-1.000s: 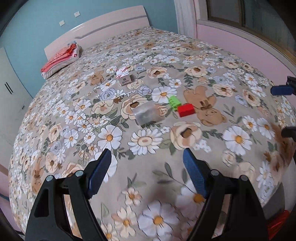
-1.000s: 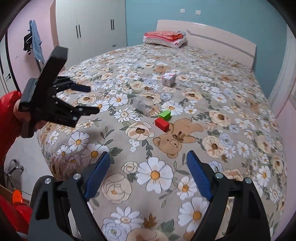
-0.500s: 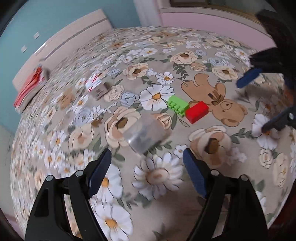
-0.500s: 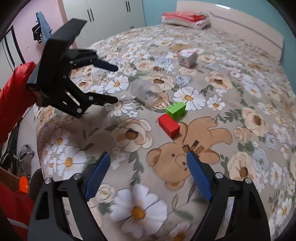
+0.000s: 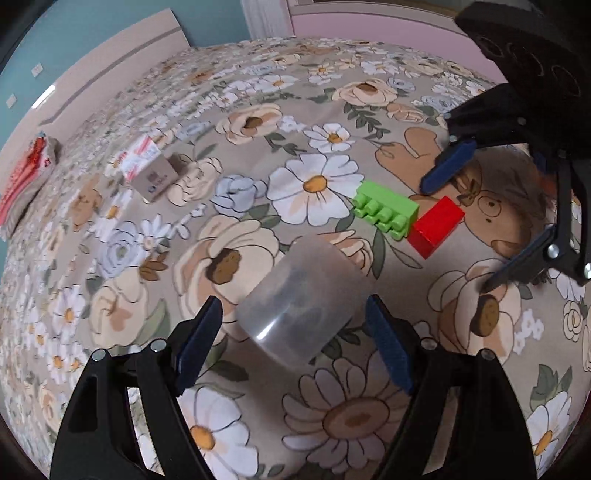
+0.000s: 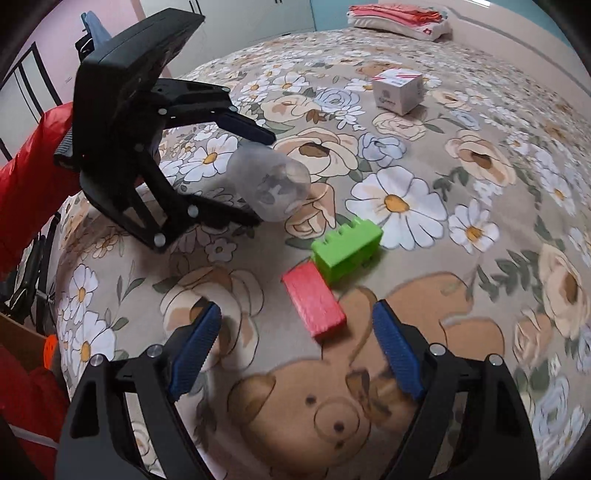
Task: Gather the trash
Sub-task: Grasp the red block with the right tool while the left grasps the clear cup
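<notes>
Both grippers tilt steeply down toward the flowered bedspread (image 5: 317,184), each with its jaws standing wide apart and nothing clamped. My left gripper (image 5: 293,332) hangs over the clear plastic cup (image 5: 299,299), which lies on its side on the bedspread; the cup's near end sits between the two blue pads, yet neither pad touches it. From the right wrist view the same left gripper (image 6: 258,177) straddles the cup (image 6: 269,188), one finger above it and one below, and I cannot tell there whether the lower finger meets the plastic. My red sleeve (image 6: 33,173) shows behind that gripper, cut off by the frame edge.

My right gripper (image 6: 295,345) points at the red block (image 6: 314,301), which lies just beyond the cup and just ahead of my pads, its near end reaching into the gap between the fingertips. The green block (image 6: 347,247) touches the red block's far end, also just past the cup. A small white carton (image 6: 399,90) rests well beyond the cup. Folded red-and-white bedding (image 6: 399,18) lies far past the cup, blurred in the left view.
</notes>
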Demonstrator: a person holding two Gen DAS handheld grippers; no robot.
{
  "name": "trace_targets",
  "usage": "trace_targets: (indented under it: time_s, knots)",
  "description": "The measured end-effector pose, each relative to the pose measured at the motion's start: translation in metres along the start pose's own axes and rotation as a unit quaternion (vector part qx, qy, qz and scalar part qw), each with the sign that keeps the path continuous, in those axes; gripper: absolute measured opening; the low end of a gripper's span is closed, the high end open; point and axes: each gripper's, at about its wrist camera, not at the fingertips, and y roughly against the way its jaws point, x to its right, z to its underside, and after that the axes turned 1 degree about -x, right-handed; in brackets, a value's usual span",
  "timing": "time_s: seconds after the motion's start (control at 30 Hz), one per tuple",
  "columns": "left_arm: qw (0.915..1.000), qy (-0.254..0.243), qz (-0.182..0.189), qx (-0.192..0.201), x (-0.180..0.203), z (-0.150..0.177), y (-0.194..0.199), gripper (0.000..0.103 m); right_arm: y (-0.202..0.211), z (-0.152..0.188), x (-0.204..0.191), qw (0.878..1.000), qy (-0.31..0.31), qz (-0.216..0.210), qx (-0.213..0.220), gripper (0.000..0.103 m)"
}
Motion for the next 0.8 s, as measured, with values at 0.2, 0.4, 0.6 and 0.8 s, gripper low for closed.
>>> trace_targets:
  time_s: [0.2,0.4,0.6,0.8]
  knots:
    - [0.9998,0.007,0.019,-0.002,-0.004,-0.003,-0.012,0.071,-0.012,-0.006,0.002,1.000,0.005,-0.020,-0.008,0.073]
    - [0.9992,0.024,0.030,-0.008,-0.004,-0.005,-0.015,0.062,-0.014,-0.005,0.003,1.000,-0.006,-0.028,-0.005,0.062]
    - [0.9957,0.091,0.015,-0.015,-0.003,-0.003,-0.014,0.052,-0.011,0.000,-0.001,0.999,-0.029,-0.022,0.002,0.037]
    - [0.9901,0.139,-0.002,-0.018,0.000,-0.003,-0.013,0.051,-0.006,0.003,0.004,0.997,-0.075,-0.010,0.005,0.022]
